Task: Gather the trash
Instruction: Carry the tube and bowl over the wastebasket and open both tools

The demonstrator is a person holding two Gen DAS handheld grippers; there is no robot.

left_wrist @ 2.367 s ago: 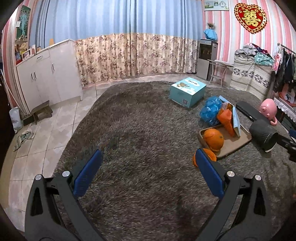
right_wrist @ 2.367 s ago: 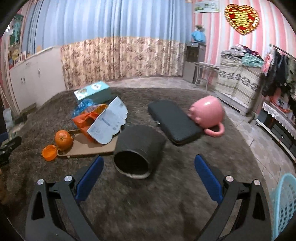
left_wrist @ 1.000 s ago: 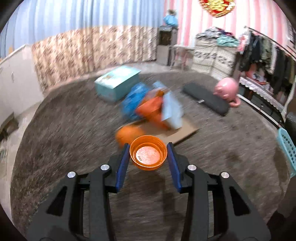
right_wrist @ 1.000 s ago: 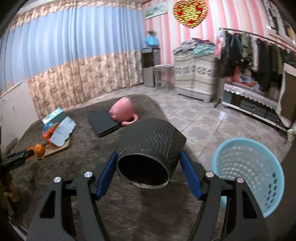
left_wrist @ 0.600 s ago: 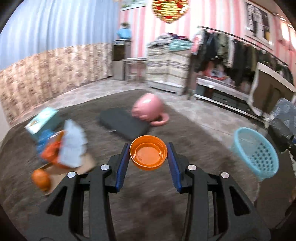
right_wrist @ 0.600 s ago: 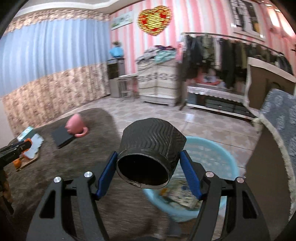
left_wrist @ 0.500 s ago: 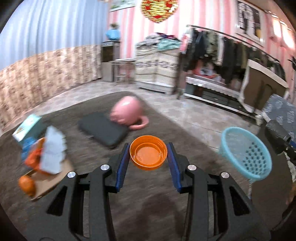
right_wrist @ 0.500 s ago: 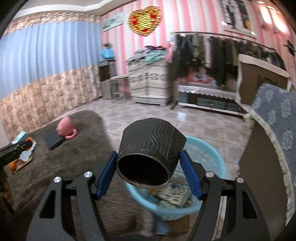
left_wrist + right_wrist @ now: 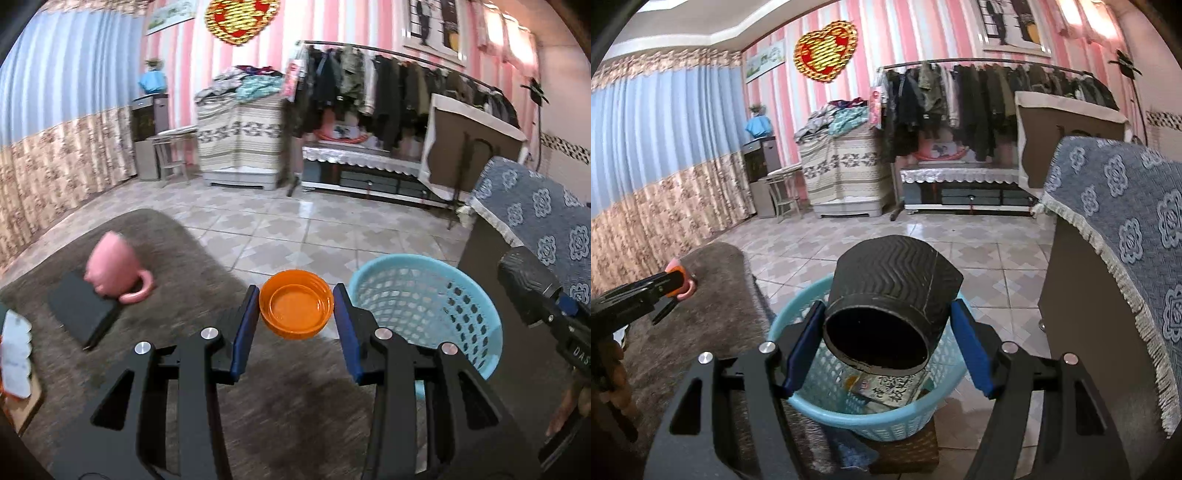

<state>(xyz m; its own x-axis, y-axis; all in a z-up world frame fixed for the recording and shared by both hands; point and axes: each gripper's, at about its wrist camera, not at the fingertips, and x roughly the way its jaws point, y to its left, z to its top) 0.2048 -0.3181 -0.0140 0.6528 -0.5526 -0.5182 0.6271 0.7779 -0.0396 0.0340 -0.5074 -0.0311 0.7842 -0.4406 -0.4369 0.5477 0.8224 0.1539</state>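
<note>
Below, basket (image 9: 886, 421) (blue), perhaps paper wrappers (image 9: 890, 387)

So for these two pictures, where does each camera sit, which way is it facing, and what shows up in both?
Left wrist: sits on the left gripper, looking along its fingers, shut on the orange lid, toward tiled floor and clothes rack; the right gripper shows at the edge.
Right wrist: sits on the right gripper, looking past the black cup it holds, down into the blue basket; the left gripper shows at the side.
Shared: basket, clothes rack.
</note>
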